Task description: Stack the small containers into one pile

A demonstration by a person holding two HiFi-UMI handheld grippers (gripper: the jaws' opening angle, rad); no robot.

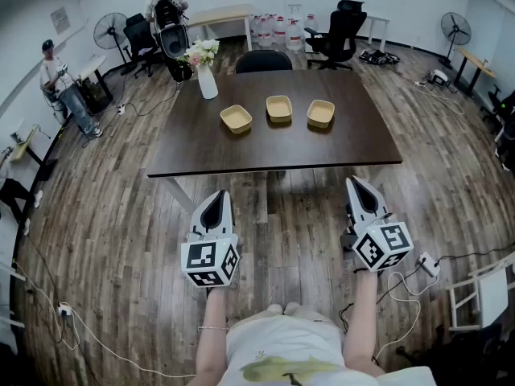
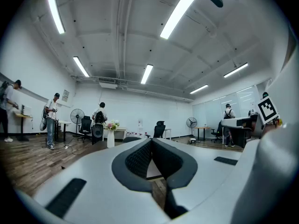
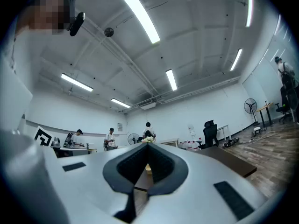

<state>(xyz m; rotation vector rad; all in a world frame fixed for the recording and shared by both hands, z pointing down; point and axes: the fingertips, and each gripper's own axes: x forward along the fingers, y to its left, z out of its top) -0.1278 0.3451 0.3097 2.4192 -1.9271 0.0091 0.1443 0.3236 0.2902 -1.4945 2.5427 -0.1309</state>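
Note:
Three small tan containers stand in a row on the dark table [image 1: 338, 151]: the left one [image 1: 236, 118], the middle one [image 1: 279, 108] and the right one [image 1: 320, 112]. None is stacked on another. Both grippers hang well in front of the table's near edge, over the wooden floor. My left gripper [image 1: 216, 196] is shut with nothing in it. My right gripper [image 1: 359, 182] is shut and empty too. In the right gripper view a sliver of a tan container [image 3: 148, 167] shows through the gap behind the jaw tips [image 3: 145, 146]. The left gripper [image 2: 152, 141] points level across the room.
A white vase of flowers [image 1: 205, 72] stands at the table's far left corner. A black chair [image 1: 263, 60] is tucked in at the far side. People work at desks along the left wall and back. Cables [image 1: 402, 296] trail on the floor near my feet.

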